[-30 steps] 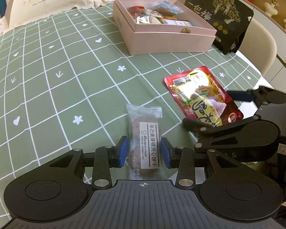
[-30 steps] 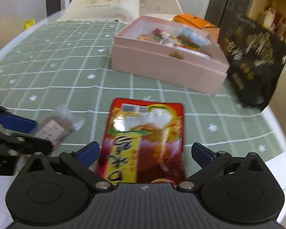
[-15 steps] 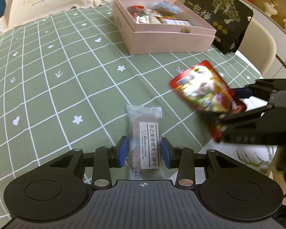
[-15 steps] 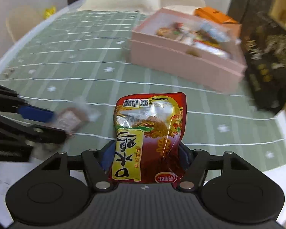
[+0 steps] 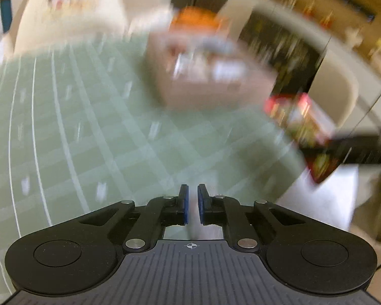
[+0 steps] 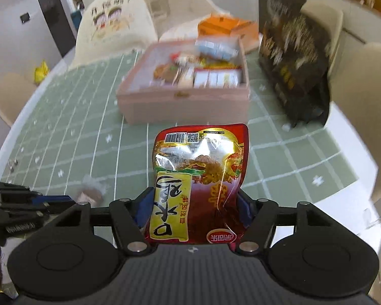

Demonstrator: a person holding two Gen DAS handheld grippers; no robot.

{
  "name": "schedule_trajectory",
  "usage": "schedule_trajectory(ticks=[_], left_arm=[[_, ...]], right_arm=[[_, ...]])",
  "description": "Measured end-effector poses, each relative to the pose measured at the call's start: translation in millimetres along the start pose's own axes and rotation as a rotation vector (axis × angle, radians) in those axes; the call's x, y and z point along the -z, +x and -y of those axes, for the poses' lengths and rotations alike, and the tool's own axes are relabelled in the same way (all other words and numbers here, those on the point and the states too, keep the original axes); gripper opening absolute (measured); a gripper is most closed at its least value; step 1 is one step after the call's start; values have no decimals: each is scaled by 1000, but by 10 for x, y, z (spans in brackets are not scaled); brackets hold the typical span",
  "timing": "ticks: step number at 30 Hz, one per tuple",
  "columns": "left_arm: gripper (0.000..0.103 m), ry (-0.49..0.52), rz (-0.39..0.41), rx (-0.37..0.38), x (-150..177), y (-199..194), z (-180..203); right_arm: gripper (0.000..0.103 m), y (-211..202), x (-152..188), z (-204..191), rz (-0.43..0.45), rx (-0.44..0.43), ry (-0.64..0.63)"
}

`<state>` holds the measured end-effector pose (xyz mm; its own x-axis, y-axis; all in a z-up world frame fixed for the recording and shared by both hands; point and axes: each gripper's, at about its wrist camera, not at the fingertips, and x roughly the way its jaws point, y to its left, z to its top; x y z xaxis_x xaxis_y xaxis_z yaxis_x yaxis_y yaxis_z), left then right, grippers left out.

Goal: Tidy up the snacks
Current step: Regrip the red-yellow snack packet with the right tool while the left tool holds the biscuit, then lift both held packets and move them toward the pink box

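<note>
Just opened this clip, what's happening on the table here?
A person is sorting snacks with two handheld grippers. The right gripper has just closed its jaws on a red snack pouch, held above the green tablecloth facing the pink snack box. The left gripper is shut with nothing visible between its pads; a small clear packet shows blurred near its tips.

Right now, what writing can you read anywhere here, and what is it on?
"口水鸡": upside down on the yellow banner of the red pouch in the right gripper.
Barcode digits, small print and red logo on it: too small to read.
Gold lettering on the black bag, characters on the cream cartoon cloth: blurred.
Left wrist view: all blurred.
</note>
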<state>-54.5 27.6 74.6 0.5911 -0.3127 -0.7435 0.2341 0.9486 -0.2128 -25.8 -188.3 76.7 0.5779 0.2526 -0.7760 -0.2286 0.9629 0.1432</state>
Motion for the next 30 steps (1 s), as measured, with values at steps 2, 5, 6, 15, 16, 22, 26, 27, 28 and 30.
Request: schedule_trajectory(ticks=[2,5,6,15,16,22,26,27,28,30], left_arm=[[11,30,94,35,-325,-197,113],[11,40,224,87,-848,-382,220],[11,20,249,105,-1014,-393,208],[19,-44,148,127,-1559,111,98],[19,-4,99,114,-1404,149,113],[19,80,-228,18,-281,332,191],[20,107,-278,-20,151,203,275],[22,118,-271,-24,199,180,305],[23,128,-258,-37,237,180,345],[23,129,-253,-56,253,241,399]], right_arm=[[66,-136,-28,34,35,4,9],[66,-258,-81,82,72,13,31],[66,-286,-93,93,81,16,35],[66,-394,-71,35,126,33,26],[66,-388,-36,47,122,37,29],[67,-85,184,163,25,72,96],[67,127,234,181,-15,71,103],[67,171,230,177,-21,69,103],[67,215,234,170,-27,66,101],[70,315,235,150,-41,62,96]])
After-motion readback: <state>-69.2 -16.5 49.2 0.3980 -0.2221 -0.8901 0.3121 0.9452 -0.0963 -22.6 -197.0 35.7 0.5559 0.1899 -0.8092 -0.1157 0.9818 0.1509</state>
